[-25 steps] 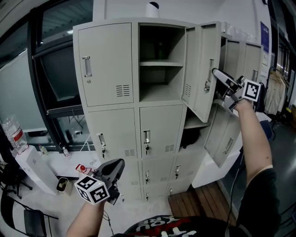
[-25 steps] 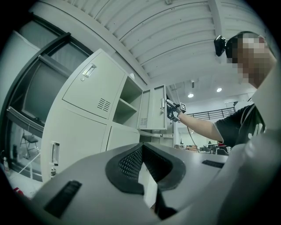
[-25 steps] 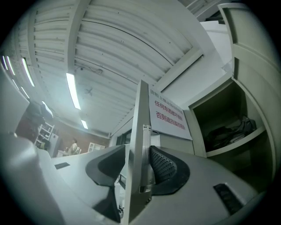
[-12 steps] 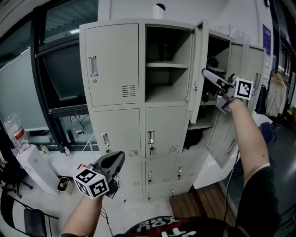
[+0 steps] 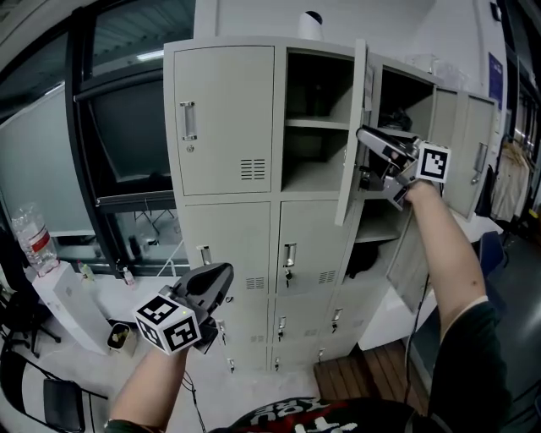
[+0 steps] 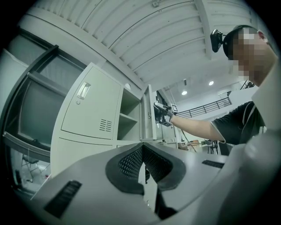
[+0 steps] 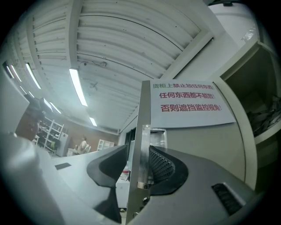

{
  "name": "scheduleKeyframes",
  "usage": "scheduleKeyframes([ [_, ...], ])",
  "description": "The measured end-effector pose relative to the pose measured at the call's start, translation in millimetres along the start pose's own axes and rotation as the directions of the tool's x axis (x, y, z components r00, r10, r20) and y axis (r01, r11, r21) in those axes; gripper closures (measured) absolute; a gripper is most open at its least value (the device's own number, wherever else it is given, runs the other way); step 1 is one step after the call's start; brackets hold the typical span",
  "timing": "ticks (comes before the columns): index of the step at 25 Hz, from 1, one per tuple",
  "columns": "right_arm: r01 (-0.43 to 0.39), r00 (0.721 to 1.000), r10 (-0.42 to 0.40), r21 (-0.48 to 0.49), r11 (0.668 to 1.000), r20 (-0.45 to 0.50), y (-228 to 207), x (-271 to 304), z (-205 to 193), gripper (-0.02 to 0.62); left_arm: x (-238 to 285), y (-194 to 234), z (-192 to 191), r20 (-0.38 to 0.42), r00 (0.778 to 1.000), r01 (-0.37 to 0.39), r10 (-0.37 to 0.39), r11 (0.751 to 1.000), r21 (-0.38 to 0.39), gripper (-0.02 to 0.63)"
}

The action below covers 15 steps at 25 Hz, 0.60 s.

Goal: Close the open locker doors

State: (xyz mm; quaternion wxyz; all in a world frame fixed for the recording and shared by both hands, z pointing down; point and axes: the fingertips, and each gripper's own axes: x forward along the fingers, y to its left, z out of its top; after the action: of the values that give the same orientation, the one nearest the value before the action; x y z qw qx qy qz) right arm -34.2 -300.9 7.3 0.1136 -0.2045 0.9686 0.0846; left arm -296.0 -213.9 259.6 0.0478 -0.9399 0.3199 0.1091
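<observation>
What lies inside the open right-hand compartment (image 5: 404, 97) is too dark to tell.

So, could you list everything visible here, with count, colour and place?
Locker cabinet: one, grey, centre.
Open door: one, grey, top row, edge-on.
Second open door: one, grey, far right.
Sign: one, white with red print, on the open door.
Cylinder: one, white, on the cabinet top.
Bottle: one, clear, far left.
Left gripper: one, grey, bottom left, shut, empty.
Right gripper: one, grey; jaws open, just closing further, open door's edge between them.
</observation>
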Motion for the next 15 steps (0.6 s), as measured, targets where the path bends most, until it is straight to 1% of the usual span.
scheduleKeyframes([
  [7, 0.002, 1.000, -0.002, 0.013, 1.000, -0.016, -6, 35, -10, 0.413, -11, 18, -2, -0.003, 1.000, -0.001, 0.001, 1.000, -0.003, 0.604],
  [15, 0.038, 0.999, -0.038, 0.037, 0.999, -0.001, -21, 61, -19, 0.431, -26, 40, -5, -0.007, 1.000, -0.011, 0.011, 1.000, -0.009, 0.604],
])
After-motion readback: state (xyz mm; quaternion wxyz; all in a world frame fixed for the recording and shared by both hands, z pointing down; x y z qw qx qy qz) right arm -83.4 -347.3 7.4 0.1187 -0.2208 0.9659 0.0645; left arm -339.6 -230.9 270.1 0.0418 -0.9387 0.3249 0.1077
